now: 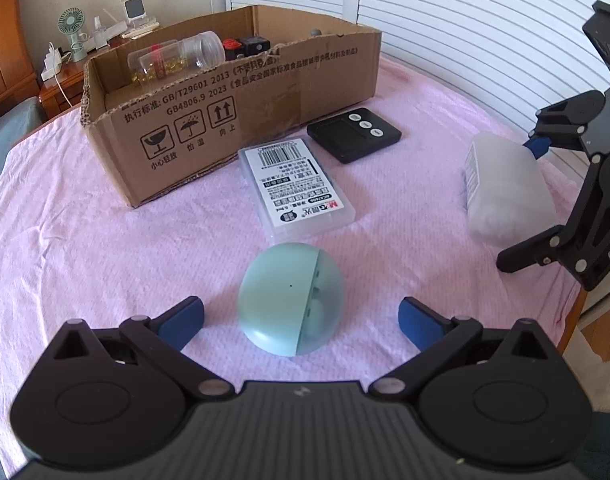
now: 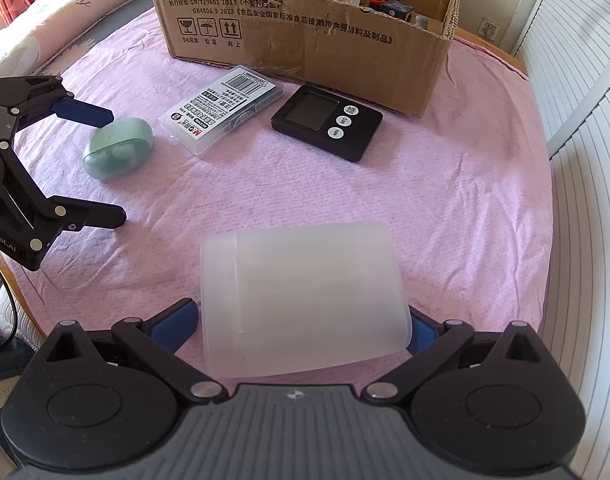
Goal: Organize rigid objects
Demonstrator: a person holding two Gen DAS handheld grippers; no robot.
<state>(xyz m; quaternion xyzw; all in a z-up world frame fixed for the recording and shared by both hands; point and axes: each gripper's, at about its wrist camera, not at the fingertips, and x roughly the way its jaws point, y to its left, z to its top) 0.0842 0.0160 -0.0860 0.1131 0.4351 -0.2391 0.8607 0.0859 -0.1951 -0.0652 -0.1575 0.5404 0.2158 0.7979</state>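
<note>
- The left gripper [image 1: 301, 322] is standing wide open, its blue-padded fingers [image 1: 181, 322] flanking the mint-green earbud case [image 1: 291, 300] on both sides with clear gaps, so it is not touching the case.
- The earbud case is lying on the pink cloth [image 1: 105, 248], close in front of the left gripper's body.
- The right gripper [image 2: 303, 326] is straddling the frosted white plastic container [image 2: 301, 300], which is lying on its side on the cloth; the blue pads [image 2: 177, 322] are sitting right at the container's two ends, but I cannot tell whether they are actually pressing on it.
- Further out, a clear flat plastic box with a barcode label [image 1: 295, 190] is lying between the earbud case and the cardboard box [image 1: 233, 120].
- A black digital timer [image 2: 327, 122] with three round white buttons is resting just beside the clear box, near the cardboard box's front wall.
- Inside the cardboard box, a clear bottle [image 1: 177, 58] holding yellow capsules is lying on its side, next to a red-and-black item [image 1: 245, 46] I cannot identify.
</note>
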